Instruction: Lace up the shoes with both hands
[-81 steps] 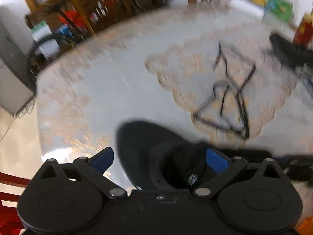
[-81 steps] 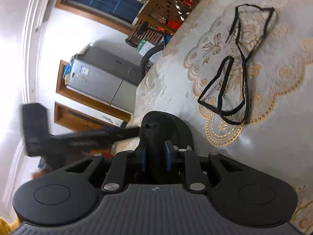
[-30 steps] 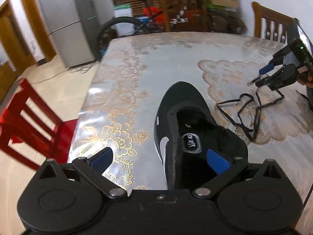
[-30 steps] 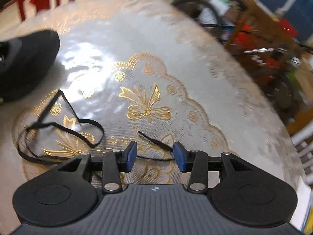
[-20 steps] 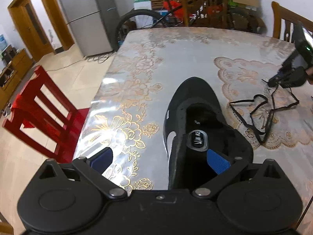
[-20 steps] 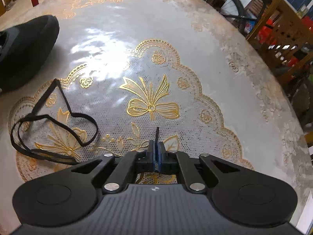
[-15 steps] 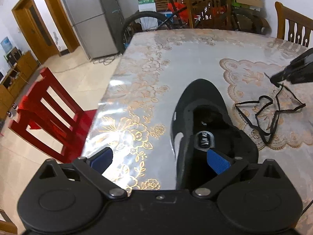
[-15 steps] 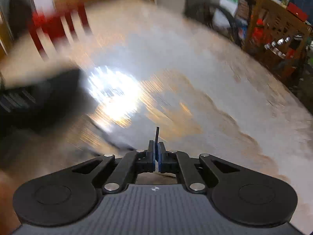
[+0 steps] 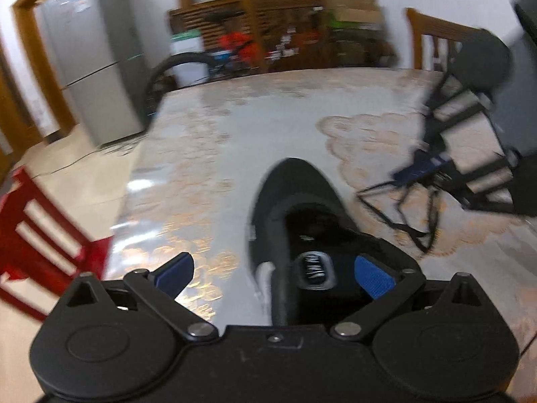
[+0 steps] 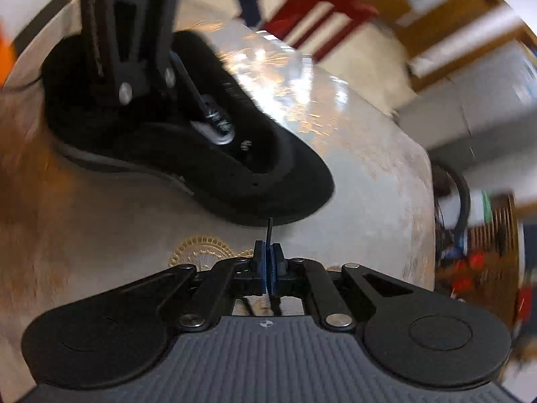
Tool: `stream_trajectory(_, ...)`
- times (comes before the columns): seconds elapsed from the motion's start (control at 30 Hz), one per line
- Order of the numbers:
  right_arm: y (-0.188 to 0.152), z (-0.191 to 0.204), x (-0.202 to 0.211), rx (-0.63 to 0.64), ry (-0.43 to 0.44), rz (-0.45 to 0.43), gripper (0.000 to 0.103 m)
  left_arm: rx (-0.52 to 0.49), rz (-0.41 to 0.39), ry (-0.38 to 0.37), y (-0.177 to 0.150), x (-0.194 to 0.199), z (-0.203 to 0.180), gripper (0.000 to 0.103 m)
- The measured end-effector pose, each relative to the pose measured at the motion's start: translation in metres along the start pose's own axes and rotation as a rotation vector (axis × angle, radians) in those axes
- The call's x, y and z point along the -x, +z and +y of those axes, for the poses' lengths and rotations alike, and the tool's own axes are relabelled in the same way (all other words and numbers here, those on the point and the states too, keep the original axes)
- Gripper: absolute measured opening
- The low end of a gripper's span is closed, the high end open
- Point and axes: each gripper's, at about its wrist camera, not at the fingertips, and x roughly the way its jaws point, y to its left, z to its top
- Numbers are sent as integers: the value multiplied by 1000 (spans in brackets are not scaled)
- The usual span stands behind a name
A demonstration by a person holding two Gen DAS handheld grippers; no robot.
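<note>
A black shoe (image 9: 302, 208) lies on the table, toe pointing away from my left gripper (image 9: 273, 275). That gripper is open and straddles the shoe's left side at the heel. Its right pad (image 9: 376, 280) is over the shoe's opening and its left pad (image 9: 171, 270) over the table. My right gripper (image 10: 268, 255) is shut on the black lace's stiff tip (image 10: 269, 230), which pokes up just short of the shoe (image 10: 268, 181). The rest of the lace (image 9: 412, 231) trails in loops on the table, right of the shoe, below the right gripper (image 9: 423, 168).
The table (image 9: 268, 117) has a glossy cloth with gold patterns. A red chair (image 9: 40, 228) stands off its left edge, a wooden chair (image 9: 436, 40) at the far right. A fridge (image 9: 94, 77) and a bicycle wheel (image 9: 174, 67) are beyond the far edge.
My right gripper shut on the lace tip, lifted it off the table and swung round to face the shoe. My left gripper stayed open at the shoe's heel.
</note>
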Motion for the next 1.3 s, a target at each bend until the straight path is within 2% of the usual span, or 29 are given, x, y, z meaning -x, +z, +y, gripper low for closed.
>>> stream_trajectory(0.17, 8, 5, -11, 295, 2, 38, 3, 15, -26, -52, -2, -11, 2, 102)
stream_trajectory(0.3, 14, 11, -11, 408, 17, 41, 3, 34, -35, -64, -5, -9, 3, 102)
stream_trajectory(0.57, 19, 1, -12, 427, 29, 32, 3, 11, -47, -63, -3, -6, -3, 102)
stream_trajectory(1.03, 27, 11, -17, 486, 28, 25, 4, 39, -44, -70, -5, -6, -2, 102)
stream_trajectory(1.2, 31, 14, -10, 502, 20, -36, 3, 40, -45, -74, -5, -6, -2, 102)
stream_trajectory(1.3, 31, 16, -8, 492, 39, -41, 4, 44, -44, -76, -5, -6, -2, 102)
